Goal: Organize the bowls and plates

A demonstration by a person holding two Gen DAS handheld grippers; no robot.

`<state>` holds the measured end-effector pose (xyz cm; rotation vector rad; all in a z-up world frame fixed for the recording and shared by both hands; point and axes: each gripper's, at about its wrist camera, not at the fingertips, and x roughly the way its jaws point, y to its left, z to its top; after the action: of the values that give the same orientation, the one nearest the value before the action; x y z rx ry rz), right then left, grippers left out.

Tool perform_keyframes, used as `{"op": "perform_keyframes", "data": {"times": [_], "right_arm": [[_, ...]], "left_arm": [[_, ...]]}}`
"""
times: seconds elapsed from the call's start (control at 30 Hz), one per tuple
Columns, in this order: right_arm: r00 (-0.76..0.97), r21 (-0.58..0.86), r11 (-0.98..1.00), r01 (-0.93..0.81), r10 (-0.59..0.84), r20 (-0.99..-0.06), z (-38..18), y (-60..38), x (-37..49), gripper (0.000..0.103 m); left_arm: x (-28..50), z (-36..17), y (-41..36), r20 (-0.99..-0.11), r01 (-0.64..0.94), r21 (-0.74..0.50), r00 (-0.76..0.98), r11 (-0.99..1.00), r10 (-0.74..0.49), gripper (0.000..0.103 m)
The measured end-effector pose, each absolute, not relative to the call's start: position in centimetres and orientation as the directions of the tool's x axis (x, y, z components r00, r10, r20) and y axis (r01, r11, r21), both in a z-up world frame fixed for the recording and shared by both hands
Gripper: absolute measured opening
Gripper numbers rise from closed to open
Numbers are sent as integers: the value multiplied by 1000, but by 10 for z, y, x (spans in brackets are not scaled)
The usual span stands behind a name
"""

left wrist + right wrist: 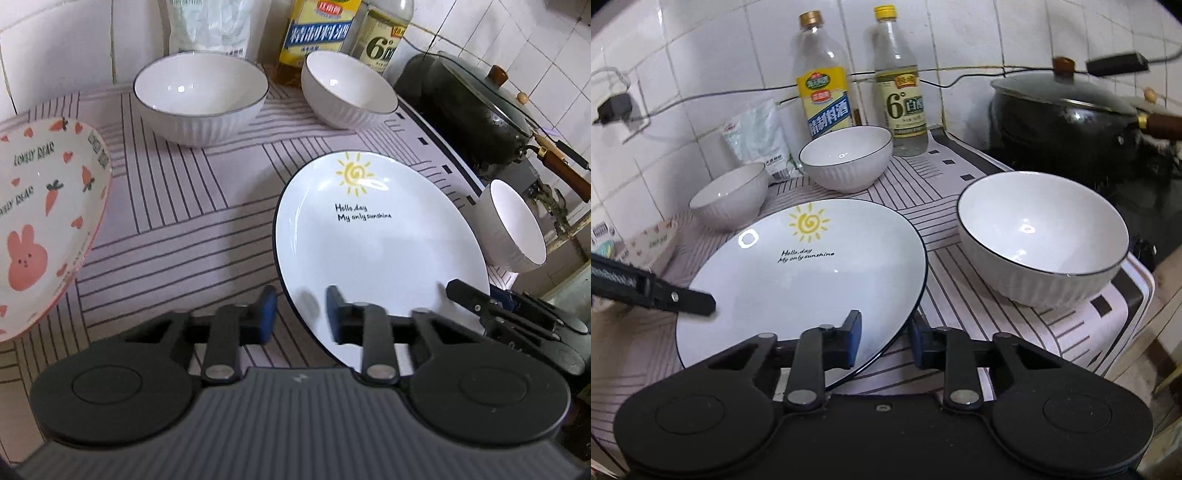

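A white sun-print plate (373, 243) (809, 269) lies on the striped mat. My left gripper (301, 314) is open, straddling the plate's near-left rim: one finger over the mat, one over the plate. My right gripper (884, 341) is open, straddling the plate's near-right rim; its finger (469, 297) shows in the left wrist view. A heart-shaped bunny plate (44, 225) sits at the left. Three white ribbed bowls stand around: a large one (201, 98) (729, 195), a second (347, 90) (846, 157), and a third (513, 225) (1041, 236) right of the plate.
Two bottles (822, 79) (903, 85) and a white bag (757, 140) stand against the tiled wall. A black lidded pot (1067, 122) sits on the stove at the right. The mat's right edge (1137, 291) drops off near the third bowl.
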<state>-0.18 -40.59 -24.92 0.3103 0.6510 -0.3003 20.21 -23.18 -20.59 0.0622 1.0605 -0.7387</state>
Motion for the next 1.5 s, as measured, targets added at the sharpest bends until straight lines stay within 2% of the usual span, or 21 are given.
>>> {"op": "perform_keyframes", "data": {"times": [0.13,0.33,0.57,0.73,0.83,1.03,1.5], "right_arm": [[754,208,910,360,-152,-639,-249,-407,-3,29],[753,318,885,340,-54,-655,-251,-418,-6,29],[770,332,873,358,-74,-634,-255,-416,-7,29],[762,314,874,371,-93,-641,-253,-415,-7,27],[749,247,909,335,-99,-655,-247,-411,-4,28],[730,238,929,282,-47,-682,-235,-416,-1,27],[767,290,931,221,18,-641,-202,-392,4,27]], "left_arm": [[206,-214,-232,-813,542,-361,216,759,-541,15],[210,-219,-233,-823,473,-401,190,784,-535,16],[218,-221,-230,-818,414,-450,164,791,-551,16],[213,-217,-234,-825,447,-412,187,794,-534,15],[206,-211,-240,-840,498,-350,208,793,-501,17],[204,-207,-229,-843,490,-367,185,791,-505,18],[191,-154,-197,-850,503,-306,239,809,-470,18]]}}
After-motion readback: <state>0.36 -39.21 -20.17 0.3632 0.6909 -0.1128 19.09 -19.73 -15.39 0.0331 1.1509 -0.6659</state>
